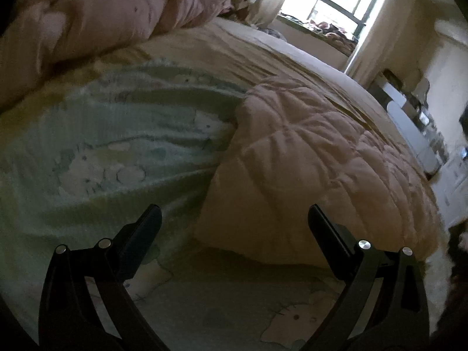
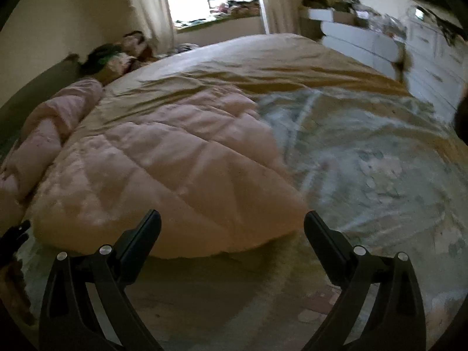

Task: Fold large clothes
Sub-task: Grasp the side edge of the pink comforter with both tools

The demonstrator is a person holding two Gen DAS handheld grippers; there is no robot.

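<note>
The pink quilted garment (image 2: pixel 163 169) lay folded on the bed (image 2: pixel 278 55), on top of the pale green printed blanket (image 2: pixel 365 158), which spread out beside and in front of it. The right tool (image 2: pixel 232 222) hung just in front of the garment's near edge, jaws spread wide, gripping nothing. The left tool (image 1: pixel 234 216) hovered likewise, wide and empty.

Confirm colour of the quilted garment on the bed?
Pale pink quilted garment; clearest in the right wrist view.
</note>
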